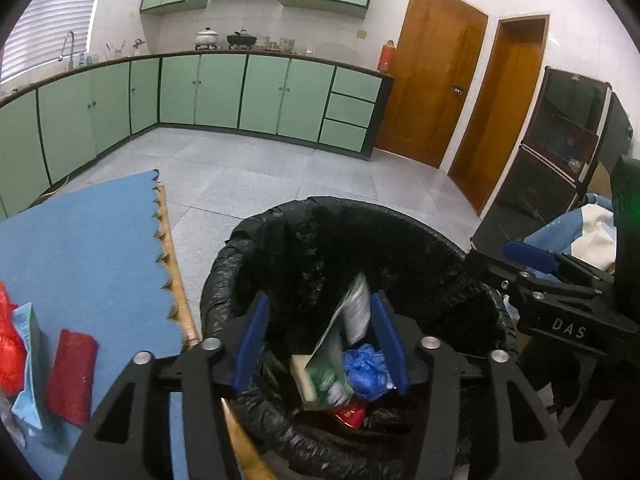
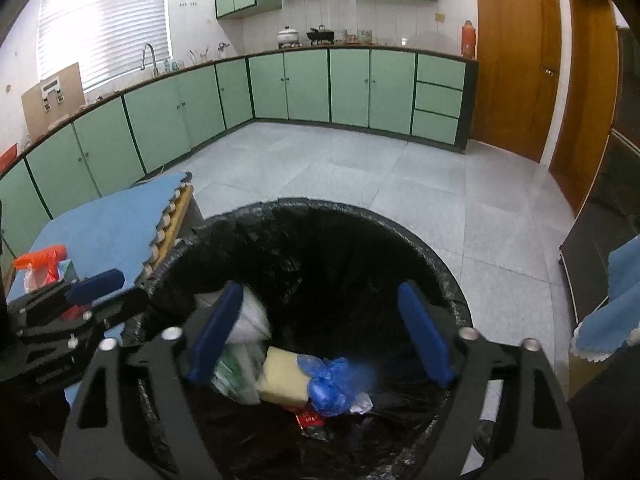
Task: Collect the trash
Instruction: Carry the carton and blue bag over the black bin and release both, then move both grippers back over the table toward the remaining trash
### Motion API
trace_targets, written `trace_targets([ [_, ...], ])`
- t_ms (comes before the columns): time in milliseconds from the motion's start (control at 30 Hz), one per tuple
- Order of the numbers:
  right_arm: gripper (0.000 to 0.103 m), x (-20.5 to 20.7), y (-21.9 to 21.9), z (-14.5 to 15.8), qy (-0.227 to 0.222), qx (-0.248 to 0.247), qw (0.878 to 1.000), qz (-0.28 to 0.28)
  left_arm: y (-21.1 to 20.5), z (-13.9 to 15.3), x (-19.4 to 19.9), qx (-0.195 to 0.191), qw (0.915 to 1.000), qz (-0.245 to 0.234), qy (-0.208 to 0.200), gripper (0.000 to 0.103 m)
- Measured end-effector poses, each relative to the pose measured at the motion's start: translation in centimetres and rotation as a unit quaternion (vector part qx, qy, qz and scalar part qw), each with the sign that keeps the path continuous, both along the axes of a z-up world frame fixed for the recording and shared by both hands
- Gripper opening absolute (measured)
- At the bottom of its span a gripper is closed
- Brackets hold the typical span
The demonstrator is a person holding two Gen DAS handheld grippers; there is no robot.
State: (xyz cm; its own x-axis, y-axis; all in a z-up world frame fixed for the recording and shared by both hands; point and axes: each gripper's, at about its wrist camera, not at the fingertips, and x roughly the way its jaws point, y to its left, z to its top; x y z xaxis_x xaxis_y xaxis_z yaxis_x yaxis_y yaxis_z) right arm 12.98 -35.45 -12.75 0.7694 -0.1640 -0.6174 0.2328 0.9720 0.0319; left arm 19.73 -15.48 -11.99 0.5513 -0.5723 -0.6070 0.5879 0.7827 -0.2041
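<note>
Both tongs poised over the black-lined trash bin (image 1: 304, 240), its liner rim (image 2: 360, 210) folded over the edge.

Left tongs (image 1: 322, 340) spread apart above the bin mouth, blue pads (image 1: 253, 340) wide, nothing gripped. Between the pads, in the left wrist view, a green-and-white wrapper (image 1: 340, 344) standing tilted, blurred, not touching either pad so far as can be told. Below it in the bin: a pale yellow sponge block (image 1: 302, 376), a crumpled blue plastic glove (image 1: 366, 372), a red scrap (image 1: 350, 414).

Right tongs (image 2: 320, 336) likewise released, blue pads (image 2: 424, 336) well apart, holding nothing. Underneath, same heap seen from the right wrist: white plastic bag (image 2: 250, 320) against the left pad, green wrapper (image 2: 234, 376) below it, yellow sponge (image 2: 282, 378) in the middle, blue glove (image 2: 328, 384) touching the sponge, red scrap (image 2: 308, 418) lowest.

Just beside the bin, on the left, a tabletop covered with a blue foam mat (image 1: 88, 240), jagged edge over a wooden rim. Still lying on the mat: a red bag (image 1: 72, 376), a light blue packet (image 1: 30, 360), another red piece at the frame edge (image 1: 8, 344). From the right wrist view, an orange-and-red item (image 2: 42, 268) on the same mat (image 2: 112, 216), partly hidden behind the left tongs.

Beyond, grey floor tiles (image 2: 340, 160), green cabinets (image 1: 220, 92), wooden doors (image 1: 432, 80).
</note>
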Motion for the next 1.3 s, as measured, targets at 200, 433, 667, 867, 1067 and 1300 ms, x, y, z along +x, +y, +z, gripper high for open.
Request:
trace_targets([
  [200,0.084,0.1,1.4,1.3,-0.012,0.001,1.000,0.011,2.0,0.5,-0.7,0.004,0.9999,0.011,-0.009,0.055],
  [433,0.084,0.1,4.0,2.5,-0.028,0.004,0.999,0.036,5.7,2.3,-1.9,0.004,0.9978,0.052,-0.040,0.055],
  [667,0.084,0.8,7.9,3.1,-0.037,0.014,0.997,0.072,11.4,3.3,-3.0,0.011,0.9914,0.115,-0.061,0.055],
  [867,0.084,2.0,12.7,2.8,-0.041,0.025,0.993,0.111,17.2,3.2,-3.6,0.028,0.9806,0.181,-0.069,0.055],
  [1067,0.084,3.4,17.1,1.5,-0.030,0.032,0.989,0.140,22.4,1.5,-3.8,0.054,0.9664,0.244,-0.059,0.055],
  [1300,0.083,4.7,21.6,-0.9,-0.005,0.029,0.985,0.170,26.1,-0.9,-4.0,0.069,0.9561,0.282,-0.040,0.055],
])
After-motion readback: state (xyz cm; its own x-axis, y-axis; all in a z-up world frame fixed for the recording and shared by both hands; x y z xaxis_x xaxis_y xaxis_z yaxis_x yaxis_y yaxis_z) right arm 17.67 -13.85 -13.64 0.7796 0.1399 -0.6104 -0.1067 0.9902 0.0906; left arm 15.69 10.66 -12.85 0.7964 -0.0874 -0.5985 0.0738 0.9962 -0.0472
